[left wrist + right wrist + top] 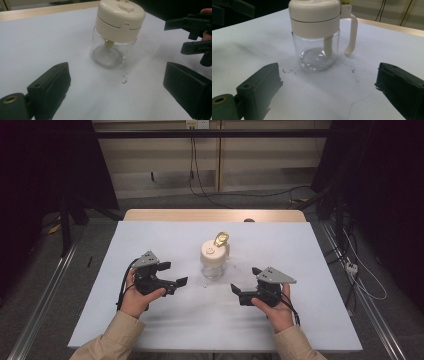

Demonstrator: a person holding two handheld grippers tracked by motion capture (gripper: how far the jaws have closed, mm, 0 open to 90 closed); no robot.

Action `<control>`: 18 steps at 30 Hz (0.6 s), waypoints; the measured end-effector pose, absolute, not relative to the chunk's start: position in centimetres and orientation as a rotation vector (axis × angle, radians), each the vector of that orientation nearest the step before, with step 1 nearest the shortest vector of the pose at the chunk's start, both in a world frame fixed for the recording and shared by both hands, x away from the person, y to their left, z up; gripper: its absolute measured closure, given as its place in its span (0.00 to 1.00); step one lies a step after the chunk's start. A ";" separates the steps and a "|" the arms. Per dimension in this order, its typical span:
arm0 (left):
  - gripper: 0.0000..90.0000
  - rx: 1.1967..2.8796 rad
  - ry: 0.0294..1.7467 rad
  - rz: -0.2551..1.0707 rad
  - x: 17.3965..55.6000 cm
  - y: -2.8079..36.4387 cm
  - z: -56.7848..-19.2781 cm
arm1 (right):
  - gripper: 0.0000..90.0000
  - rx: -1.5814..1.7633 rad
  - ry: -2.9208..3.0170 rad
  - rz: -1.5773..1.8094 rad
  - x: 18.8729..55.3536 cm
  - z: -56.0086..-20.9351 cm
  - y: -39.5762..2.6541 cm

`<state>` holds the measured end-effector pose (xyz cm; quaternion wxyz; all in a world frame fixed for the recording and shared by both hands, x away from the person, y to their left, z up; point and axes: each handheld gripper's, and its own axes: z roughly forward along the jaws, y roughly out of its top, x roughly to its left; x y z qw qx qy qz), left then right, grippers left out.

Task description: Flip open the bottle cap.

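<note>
High view: glass jar [214, 261] with cream lid [213, 252], upright on white sheet [150, 235] near its middle. Left gripper [176, 274] just left of jar, jaws spread wide, holding nothing. Right gripper [240, 281] just right of jar and slightly nearer the person, jaws likewise spread, empty. Both apart from jar. Cream handle [352, 35] on jar's far side. Dark specks [124, 79] on sheet beside jar's base.

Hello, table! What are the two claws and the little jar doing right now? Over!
Left gripper open, right gripper open, both empty. Glass jar with cream lid upright between them, untouched. Nothing in the way. Over.
</note>
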<state>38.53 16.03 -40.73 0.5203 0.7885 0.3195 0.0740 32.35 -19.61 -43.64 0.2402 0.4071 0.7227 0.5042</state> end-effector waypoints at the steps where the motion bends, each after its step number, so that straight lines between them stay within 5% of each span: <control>1: 0.08 1.891 0.772 0.177 38.5 16.2 -40.9 | 0.05 1.115 1.980 1.374 32.3 -43.7 -19.8; 18: 0.08 1.897 0.819 0.237 37.6 19.6 -42.0 | 0.05 1.144 1.969 1.346 30.7 -43.9 -22.2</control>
